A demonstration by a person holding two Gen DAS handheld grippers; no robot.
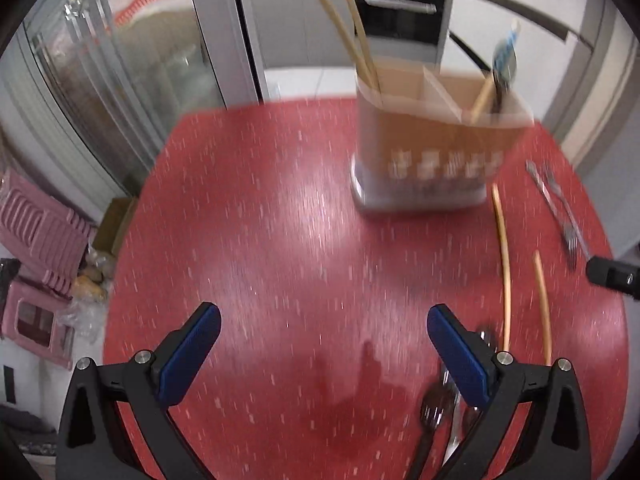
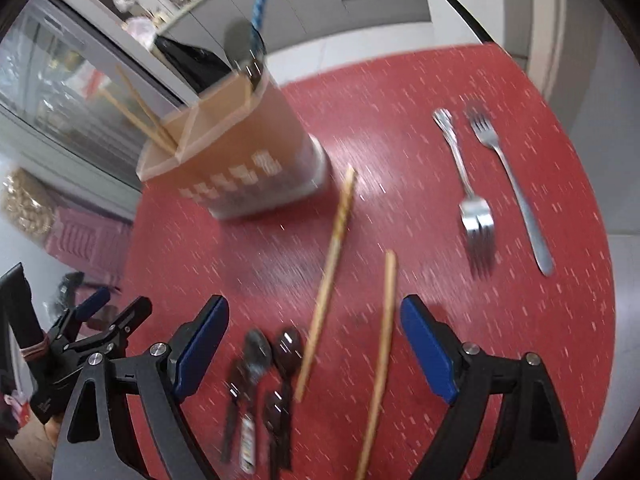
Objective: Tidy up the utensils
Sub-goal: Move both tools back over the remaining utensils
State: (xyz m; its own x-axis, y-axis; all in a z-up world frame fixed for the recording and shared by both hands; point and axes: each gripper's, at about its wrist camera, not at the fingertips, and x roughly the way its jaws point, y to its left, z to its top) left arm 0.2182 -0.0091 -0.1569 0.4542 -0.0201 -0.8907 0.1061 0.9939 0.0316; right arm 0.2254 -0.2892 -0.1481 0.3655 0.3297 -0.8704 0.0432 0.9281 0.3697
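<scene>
Overhead, both grippers hang above a round red speckled table [image 1: 260, 208] with their blue-padded jaws spread wide and nothing between the pads. The left gripper [image 1: 324, 344] points at bare tabletop; the right gripper [image 2: 316, 344] looks down on the loose utensils.

Toward the far side of the table stands a tan utensil caddy [image 2: 236, 152] with inner dividers and a pale base. Two wooden chopsticks [image 1: 352, 20] lean out of one end compartment, and a blue-and-white patterned handle [image 2: 258, 8] sticks up from the opposite end compartment, beside what looks like another wooden stick.

Loose on the table, two more wooden chopsticks [image 2: 332, 280] lie roughly side by side, apart from each other, between the caddy and the right gripper. Just beside their near ends lies a cluster of dark spoons [image 2: 260, 380], blurred, so their count is unclear. Off to the right, two metal forks [image 2: 480, 184] lie next to each other, pointing opposite ways, well apart from the caddy.
</scene>
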